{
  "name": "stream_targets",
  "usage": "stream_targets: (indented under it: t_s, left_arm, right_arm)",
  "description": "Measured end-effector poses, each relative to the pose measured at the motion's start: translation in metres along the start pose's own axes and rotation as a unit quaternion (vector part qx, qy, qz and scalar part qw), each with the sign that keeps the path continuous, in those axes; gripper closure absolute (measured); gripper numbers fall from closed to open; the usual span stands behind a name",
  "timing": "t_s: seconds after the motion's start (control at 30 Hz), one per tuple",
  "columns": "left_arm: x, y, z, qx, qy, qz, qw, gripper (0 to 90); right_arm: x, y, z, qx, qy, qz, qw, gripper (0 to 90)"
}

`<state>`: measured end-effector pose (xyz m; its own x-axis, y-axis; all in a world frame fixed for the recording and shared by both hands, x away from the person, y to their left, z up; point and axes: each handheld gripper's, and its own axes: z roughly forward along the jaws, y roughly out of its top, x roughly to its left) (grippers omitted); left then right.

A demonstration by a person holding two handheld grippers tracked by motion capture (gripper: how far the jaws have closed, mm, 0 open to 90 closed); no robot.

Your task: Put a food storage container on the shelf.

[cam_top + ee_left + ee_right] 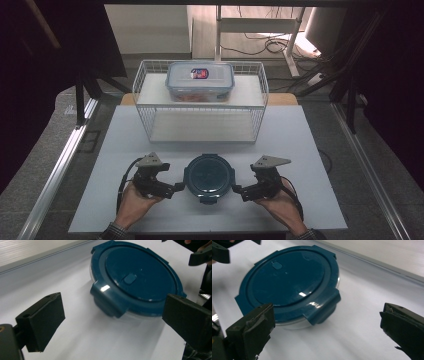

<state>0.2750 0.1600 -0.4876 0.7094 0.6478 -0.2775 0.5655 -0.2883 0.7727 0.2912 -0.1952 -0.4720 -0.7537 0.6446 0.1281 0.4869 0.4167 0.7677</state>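
High view shows the round container [209, 177] with its dark blue clip-on lid sitting near the front of the white table [310, 150], flanked by the left gripper [179, 188] and right gripper [236, 189]. Both have their jaws spread apart, gripping nothing, so the work looks barely begun. All visible latches are folded down (contents hidden). Behind, a wire basket [150, 107] holds a rectangular lidded box [200, 81] with something reddish inside.
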Motion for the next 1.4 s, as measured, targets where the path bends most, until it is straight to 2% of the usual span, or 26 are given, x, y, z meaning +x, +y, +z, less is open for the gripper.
stream_targets:
  t_s: [0.23, 0.37, 0.5, 0.57, 0.67, 0.7, 0.8, 0.87, 0.93, 1.0, 1.07, 1.1, 1.13, 1.17, 1.27, 1.33, 1.4]
  left_arm:
    - [0.003, 0.016, 0.022, 0.023, -0.025, 0.002, 0.9994, 3.5]
    - [0.012, 0.016, 0.035, 0.038, -0.053, -0.015, 0.9978, 4.4]
    - [0.021, 0.008, 0.044, 0.061, -0.098, -0.034, 0.9928, 9.3]
    - [0.024, 0.002, 0.044, 0.064, -0.137, -0.055, 0.987, 16.2]
    - [0.027, 0.0, 0.043, 0.061, -0.141, -0.067, 0.9859, 22.5]
    - [0.028, -0.001, 0.041, 0.056, -0.146, -0.073, 0.985, 24.5]
    - [0.029, -0.006, 0.032, 0.04, -0.157, -0.076, 0.9839, 35.5]
    - [0.028, -0.01, 0.026, 0.03, -0.159, -0.079, 0.9836, 42.6]
    - [0.025, -0.013, 0.02, 0.022, -0.163, -0.09, 0.9822, 48.1]
    - [0.021, -0.016, 0.016, 0.013, -0.163, -0.094, 0.9821, 51.4]
    - [0.018, -0.019, 0.012, 0.01, -0.158, -0.093, 0.9831, 53.1]
    - [0.018, -0.022, 0.011, 0.007, -0.163, -0.094, 0.9822, 53.6]
    - [0.016, -0.023, 0.01, 0.002, -0.164, -0.099, 0.9816, 54.7]
    - [0.014, -0.023, 0.009, 0.002, -0.16, -0.095, 0.9826, 55.1]
    - [0.01, -0.023, 0.007, -0.002, -0.154, -0.095, 0.9834, 55.7]
    - [0.009, -0.025, 0.007, -0.011, -0.154, -0.101, 0.9829, 56.0]
    - [0.007, -0.027, 0.006, -0.013, -0.152, -0.104, 0.9829, 56.2]
  right_arm:
    - [0.001, 0.011, 0.012, 0.018, 0.021, 0.016, 0.9995, 0.1]
    - [-0.004, 0.016, 0.024, 0.035, 0.043, 0.033, 0.9979, 1.0]
    - [-0.007, 0.015, 0.039, 0.062, 0.077, 0.049, 0.9939, 3.3]
    - [-0.007, 0.012, 0.044, 0.078, 0.092, 0.057, 0.991, 5.7]
    - [-0.008, 0.009, 0.046, 0.09, 0.123, 0.077, 0.9853, 11.8]
    - [-0.009, 0.009, 0.046, 0.089, 0.123, 0.078, 0.9853, 13.0]
    - [-0.009, 0.01, 0.04, 0.087, 0.129, 0.07, 0.9854, 20.3]
    - [-0.011, 0.009, 0.032, 0.074, 0.133, 0.081, 0.985, 29.0]
    - [-0.01, 0.008, 0.026, 0.065, 0.137, 0.09, 0.9843, 35.3]
    - [-0.008, 0.007, 0.02, 0.058, 0.135, 0.09, 0.9851, 40.6]
    - [-0.006, 0.006, 0.014, 0.051, 0.137, 0.101, 0.9842, 46.2]
    - [-0.006, 0.005, 0.011, 0.046, 0.132, 0.1, 0.9851, 51.9]
    - [-0.007, 0.002, 0.009, 0.04, 0.142, 0.111, 0.9827, 53.8]
    - [-0.008, 0.0, 0.008, 0.035, 0.148, 0.122, 0.9808, 54.4]
    - [-0.003, 0.001, 0.006, 0.04, 0.132, 0.117, 0.9834, 53.8]
    - [-0.002, 0.0, 0.005, 0.04, 0.132, 0.123, 0.9829, 54.0]
    - [-0.004, -0.002, 0.005, 0.038, 0.137, 0.133, 0.9808, 54.5]
